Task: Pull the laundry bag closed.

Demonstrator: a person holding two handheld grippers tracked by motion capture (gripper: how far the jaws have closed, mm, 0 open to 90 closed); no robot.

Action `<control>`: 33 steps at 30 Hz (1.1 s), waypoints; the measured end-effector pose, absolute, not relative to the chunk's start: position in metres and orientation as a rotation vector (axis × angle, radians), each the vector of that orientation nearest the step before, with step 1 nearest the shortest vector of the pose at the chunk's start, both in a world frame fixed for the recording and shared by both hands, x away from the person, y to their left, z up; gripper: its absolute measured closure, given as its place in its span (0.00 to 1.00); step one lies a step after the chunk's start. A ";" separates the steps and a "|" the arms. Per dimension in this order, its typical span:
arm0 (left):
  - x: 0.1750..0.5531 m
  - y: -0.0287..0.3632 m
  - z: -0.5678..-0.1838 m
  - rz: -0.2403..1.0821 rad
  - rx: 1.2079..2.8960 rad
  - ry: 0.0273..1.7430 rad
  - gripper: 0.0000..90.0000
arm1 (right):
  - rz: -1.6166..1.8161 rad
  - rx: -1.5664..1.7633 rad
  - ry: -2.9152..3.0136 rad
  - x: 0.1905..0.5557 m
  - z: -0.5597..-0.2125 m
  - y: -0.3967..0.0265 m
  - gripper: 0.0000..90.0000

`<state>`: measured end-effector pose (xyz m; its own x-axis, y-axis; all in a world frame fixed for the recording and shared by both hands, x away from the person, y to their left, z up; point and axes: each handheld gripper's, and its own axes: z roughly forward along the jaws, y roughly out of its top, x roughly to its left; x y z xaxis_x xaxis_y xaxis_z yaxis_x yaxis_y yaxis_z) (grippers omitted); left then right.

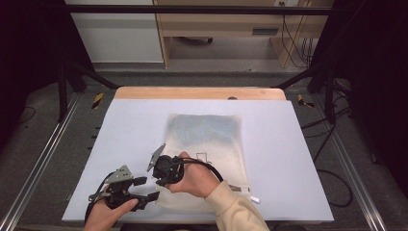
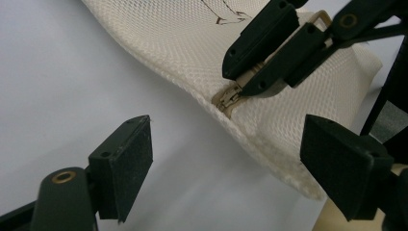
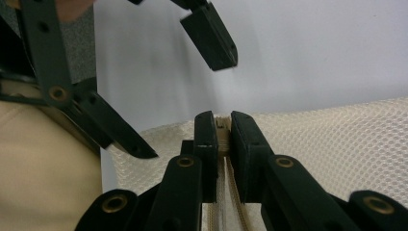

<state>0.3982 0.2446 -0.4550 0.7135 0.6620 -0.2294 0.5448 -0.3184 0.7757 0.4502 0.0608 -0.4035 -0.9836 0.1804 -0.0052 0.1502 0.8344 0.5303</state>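
1. A cream mesh bag [image 1: 207,144] is lying flat on the pale blue table cover [image 1: 288,159], near the middle of it and reaching toward the person's edge; a bluish item is showing through its far half.
2. The bag's zipper pull [image 2: 230,97] is sitting at the near left corner of the bag, at the end of the zipper that is running along the bag's edge.
3. The right gripper [image 3: 222,126] is clamping that zipper pull: its two black jaws are standing almost together, with the tan slider pinched between the pads. In the high view the right gripper [image 1: 162,179] is resting over the bag's near left corner, with the right hand [image 1: 195,175] wrapped around it and a cream sleeve [image 1: 238,211] trailing behind.
4. The left gripper [image 2: 226,159] is sitting just beside the bag's corner with its jaws spread wide. One pad is hanging over the bare table cover and the other over the bag's edge, and neither is pressing on anything.
5. In the high view the left gripper [image 1: 146,188] is lying low at the near left of the table, close to the right one, with the left hand [image 1: 108,214] holding it from below.
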 end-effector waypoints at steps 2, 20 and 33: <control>0.401 0.241 -0.456 0.157 2.000 0.916 0.23 | 0.852 0.268 2.955 0.450 -0.403 0.060 0.91; 0.414 0.228 -0.470 -0.019 1.997 0.858 0.56 | 0.868 0.271 2.947 0.450 -0.400 0.059 0.91; 0.423 0.222 -0.476 -0.089 1.984 0.825 0.56 | 0.880 0.280 2.940 0.451 -0.399 0.058 0.91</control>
